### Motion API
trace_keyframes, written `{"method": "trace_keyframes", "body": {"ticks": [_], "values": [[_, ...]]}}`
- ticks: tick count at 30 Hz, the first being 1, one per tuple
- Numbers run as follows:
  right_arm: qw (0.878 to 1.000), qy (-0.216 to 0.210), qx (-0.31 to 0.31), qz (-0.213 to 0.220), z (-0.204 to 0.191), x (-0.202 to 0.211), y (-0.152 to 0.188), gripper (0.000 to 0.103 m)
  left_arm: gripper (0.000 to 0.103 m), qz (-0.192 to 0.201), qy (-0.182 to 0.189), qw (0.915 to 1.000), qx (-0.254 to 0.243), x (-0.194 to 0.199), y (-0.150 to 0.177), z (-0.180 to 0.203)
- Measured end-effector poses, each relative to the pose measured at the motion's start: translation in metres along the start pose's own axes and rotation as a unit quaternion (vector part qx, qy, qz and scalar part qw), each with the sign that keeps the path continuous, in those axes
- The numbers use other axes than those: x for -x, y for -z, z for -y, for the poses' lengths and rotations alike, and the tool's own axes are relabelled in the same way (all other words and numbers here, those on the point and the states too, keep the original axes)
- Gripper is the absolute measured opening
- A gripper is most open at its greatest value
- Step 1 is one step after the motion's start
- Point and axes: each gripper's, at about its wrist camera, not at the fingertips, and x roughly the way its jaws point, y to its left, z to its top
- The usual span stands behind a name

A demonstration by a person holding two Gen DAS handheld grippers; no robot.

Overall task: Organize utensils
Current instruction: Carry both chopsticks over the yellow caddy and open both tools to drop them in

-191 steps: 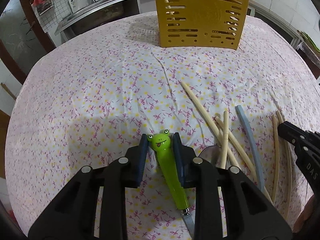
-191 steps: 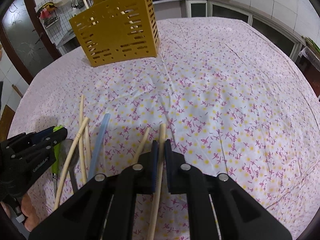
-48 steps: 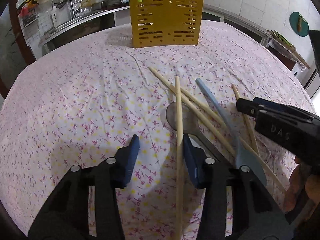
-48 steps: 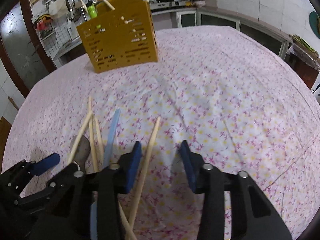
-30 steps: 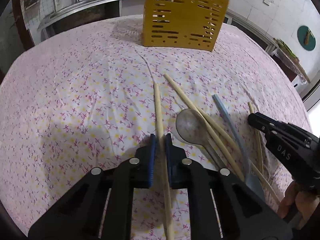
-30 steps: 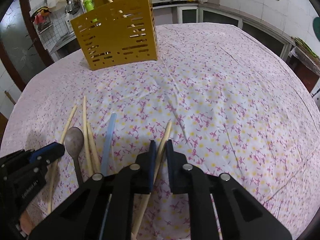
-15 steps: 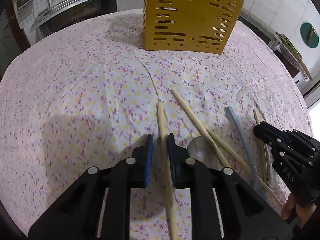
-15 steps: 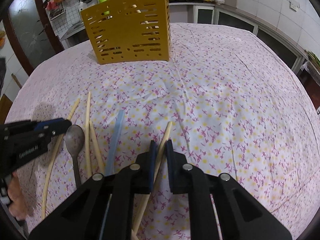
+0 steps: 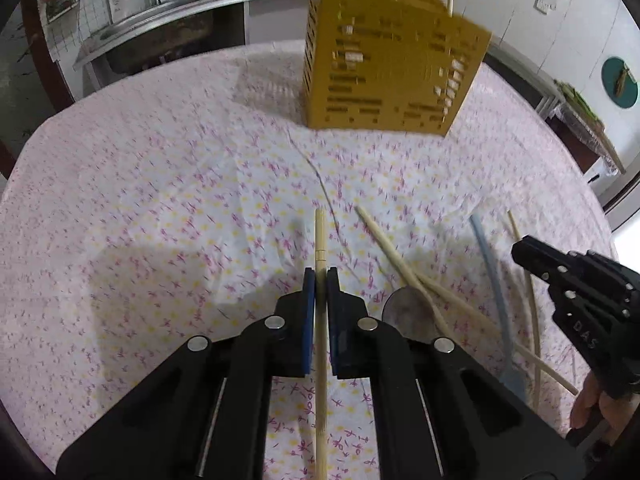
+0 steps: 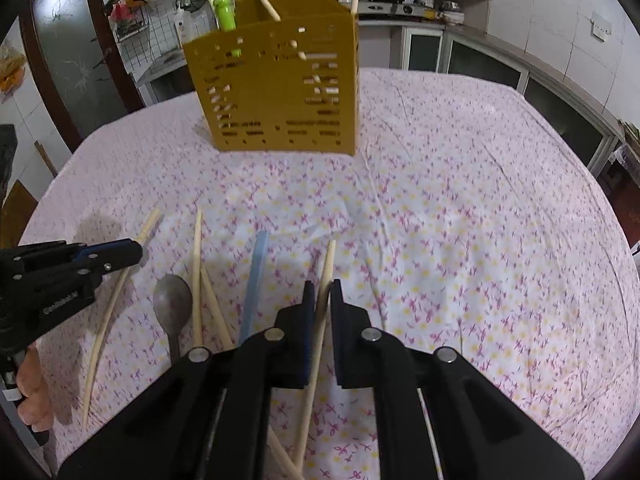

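Note:
My left gripper [image 9: 320, 276] is shut on a pale wooden chopstick [image 9: 320, 236] and holds it above the floral tablecloth. My right gripper [image 10: 321, 288] is shut on another wooden chopstick [image 10: 328, 260]. The yellow slotted utensil holder [image 9: 384, 68] stands at the far side, also in the right wrist view [image 10: 280, 92], with a green-handled utensil [image 10: 225, 14] and chopsticks in it. On the cloth lie a metal spoon [image 10: 173, 304], a light blue utensil [image 10: 254, 284] and more chopsticks [image 10: 197, 276].
The round table carries a pink floral cloth [image 10: 460, 220]. Behind it are a kitchen counter with a sink [image 9: 160, 32] and cabinets [image 10: 460, 56]. A wall rack with hanging tools [image 10: 132, 20] is at the back left.
Both grippers closed on chopsticks about a second ago and have since lifted and moved toward the yellow holder, which now looks larger and nearer in both views.

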Motion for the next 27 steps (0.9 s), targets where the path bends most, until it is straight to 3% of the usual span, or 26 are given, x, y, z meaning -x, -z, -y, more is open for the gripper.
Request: {"method": "trace_keyframes", "body": {"ticks": [7, 13, 27], "values": [[0.997, -0.010, -0.032, 0.073, 0.012, 0.030, -0.010, 0.007, 0.005, 0.065, 0.017, 0.9976, 0.017, 0.040, -0.009, -0.009], [0.987, -0.024, -0.052, 0.151, 0.026, 0.062, -0.024, 0.006, 0.005, 0.127, 0.025, 0.9913, 0.020, 0.073, -0.018, -0.007], [0.962, -0.052, -0.059, 0.260, 0.034, 0.098, -0.077, 0.006, 0.005, 0.228, 0.044, 0.9726, 0.005, 0.109, -0.069, 0.015]]}}
